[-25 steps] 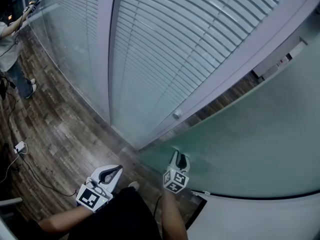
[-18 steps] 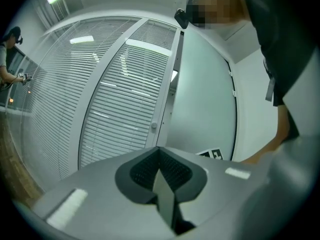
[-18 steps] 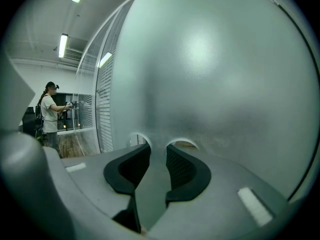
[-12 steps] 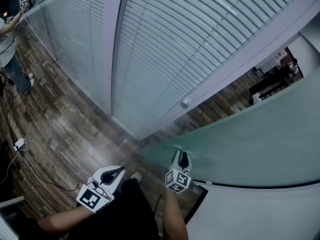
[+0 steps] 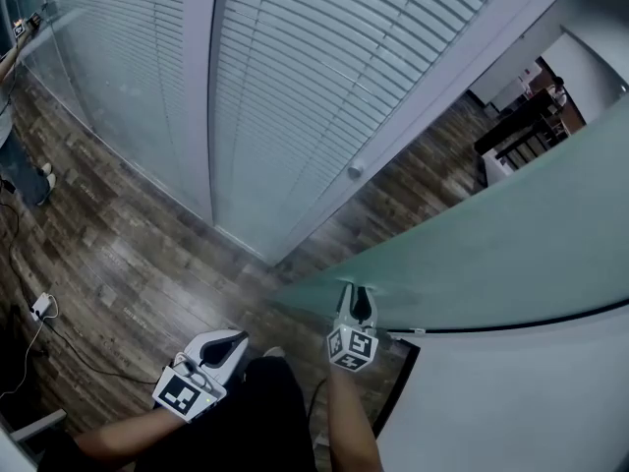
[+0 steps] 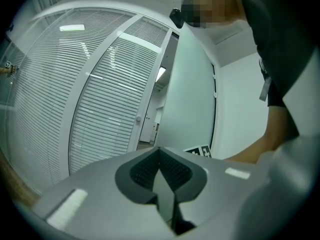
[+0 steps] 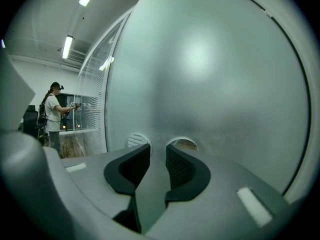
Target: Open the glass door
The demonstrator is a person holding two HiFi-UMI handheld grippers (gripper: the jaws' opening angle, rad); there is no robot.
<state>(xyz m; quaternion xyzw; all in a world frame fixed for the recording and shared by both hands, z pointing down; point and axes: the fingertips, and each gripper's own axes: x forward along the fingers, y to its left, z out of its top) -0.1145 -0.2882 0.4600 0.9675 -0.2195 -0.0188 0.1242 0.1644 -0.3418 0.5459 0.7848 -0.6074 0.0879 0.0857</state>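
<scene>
1. My right gripper (image 7: 158, 148) has its jaws partly apart, and they have just been closing a little. Its tips sit right at the frosted face of the door (image 5: 511, 254). In the gap between the pads (image 7: 184, 170) I see only that face. Two small clear spots (image 7: 182, 144) in the frosting show just above the tips, one on either side of the gap.
2. My left gripper (image 6: 160, 150) is held low beside my leg, apart from the door. Its jaws are together at the tips and hold nothing.
3. The door stands swung partly open at the right of the head view, with its hinge side by a white wall (image 5: 511, 401).
4. Through the opening I see dark furniture (image 5: 516, 131).
5. The floor (image 5: 128, 254) is dark wood plank. A glass wall with blinds (image 5: 295, 77) runs along it, and a small knob (image 5: 355, 170) sits on it. A plug (image 5: 39, 308) lies on the floor at the left. Another person (image 7: 52, 114) stands by the glass.
</scene>
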